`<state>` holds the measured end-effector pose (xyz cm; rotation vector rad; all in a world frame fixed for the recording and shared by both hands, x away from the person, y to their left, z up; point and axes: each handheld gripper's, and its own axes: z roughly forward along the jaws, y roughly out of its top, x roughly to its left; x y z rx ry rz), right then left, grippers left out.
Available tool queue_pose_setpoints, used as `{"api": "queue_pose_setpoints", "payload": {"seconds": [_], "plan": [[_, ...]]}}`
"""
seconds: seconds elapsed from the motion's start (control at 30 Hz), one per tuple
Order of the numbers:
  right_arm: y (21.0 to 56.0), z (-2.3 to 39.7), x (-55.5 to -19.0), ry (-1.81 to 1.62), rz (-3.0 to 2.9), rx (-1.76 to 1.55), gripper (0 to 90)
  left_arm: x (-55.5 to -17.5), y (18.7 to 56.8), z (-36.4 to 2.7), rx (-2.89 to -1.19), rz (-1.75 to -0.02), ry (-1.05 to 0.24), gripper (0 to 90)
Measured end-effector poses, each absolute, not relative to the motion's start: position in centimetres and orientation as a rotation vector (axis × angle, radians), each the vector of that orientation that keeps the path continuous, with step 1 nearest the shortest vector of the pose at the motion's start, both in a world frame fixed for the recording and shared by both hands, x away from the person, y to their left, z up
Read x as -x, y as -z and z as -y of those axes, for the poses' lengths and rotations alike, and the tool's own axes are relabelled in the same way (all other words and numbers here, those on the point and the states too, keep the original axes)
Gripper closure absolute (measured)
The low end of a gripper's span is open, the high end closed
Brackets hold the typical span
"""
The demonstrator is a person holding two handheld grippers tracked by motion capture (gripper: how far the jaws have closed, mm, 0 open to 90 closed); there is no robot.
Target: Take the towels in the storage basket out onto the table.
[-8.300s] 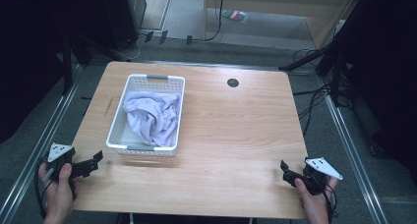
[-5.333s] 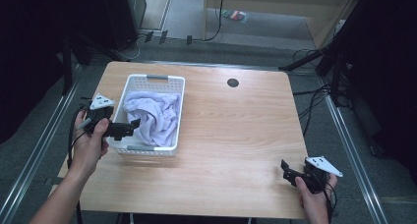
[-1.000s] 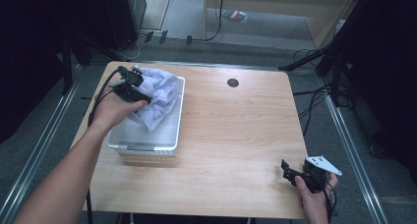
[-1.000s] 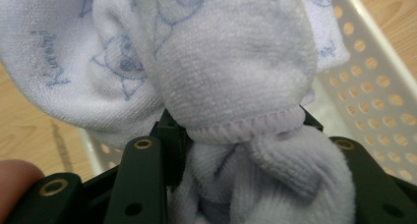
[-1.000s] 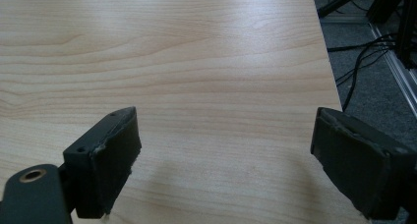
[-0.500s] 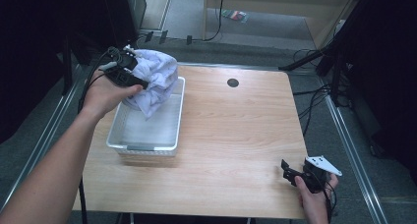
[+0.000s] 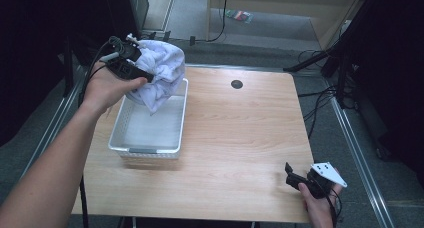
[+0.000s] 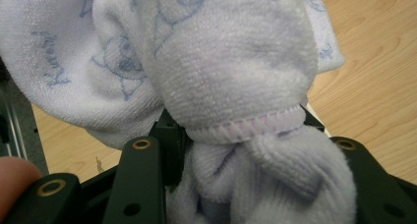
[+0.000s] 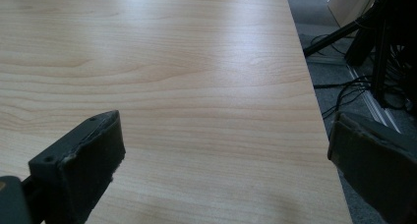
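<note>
- The towel (image 7: 159, 73) has come up out of the basket (image 7: 150, 130). A second ago it still lay heaped inside, with the left gripper (image 7: 131, 68) pressed down into it; now it hangs bunched from that gripper in the upper left of the high view, above the basket's far end.
- Its lowest fold dangles just over the basket's far rim; whether it still brushes the rim I cannot tell.
- In the left gripper view the fingers (image 8: 140, 177) are clamped narrow on a thick wad of towel (image 8: 236, 67), with terry cloth bulging out above and around them. The grip looks firm, taken on a bundle and not on an edge or corner.
- The basket now appears empty: its white floor lies bare in the left middle of the high view, and it has not shifted on the bench (image 7: 240, 138).
- The right gripper (image 7: 300, 180) has stayed at the lower right of the high view, by the bench's near edge. In the right gripper view its fingers (image 9: 83, 160) stand wide apart with nothing between them, bare wood beyond.
- What this means, as I judge it: the lift out of the basket is nearly done, and the towel can next be carried over the open bench to the right of the basket.
- Since it is held as a crumpled lump, the idle right gripper would probably have to find an edge before any spreading or folding.
</note>
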<state>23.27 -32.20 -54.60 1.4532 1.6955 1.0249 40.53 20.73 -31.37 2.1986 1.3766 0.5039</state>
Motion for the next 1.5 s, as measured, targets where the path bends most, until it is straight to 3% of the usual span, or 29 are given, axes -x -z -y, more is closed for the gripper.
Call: {"api": "queue_pose_setpoints", "payload": {"seconds": [0.33,0.93,1.5], "plan": [[54.6,32.0,-23.3,-1.028,-1.696,-1.449,0.8,-40.5,30.2,-18.7,-2.208,-1.319,-0.496,54.6],[54.6,31.8,-22.9,-1.081,-1.669,-1.396,0.8,-40.8,32.9,-10.9,-2.277,-1.201,-0.391,53.9],[54.6,31.9,-23.0,-1.079,-1.666,-1.406,0.9,-40.6,34.7,-6.2,-2.314,-1.128,-0.339,53.3]]}}
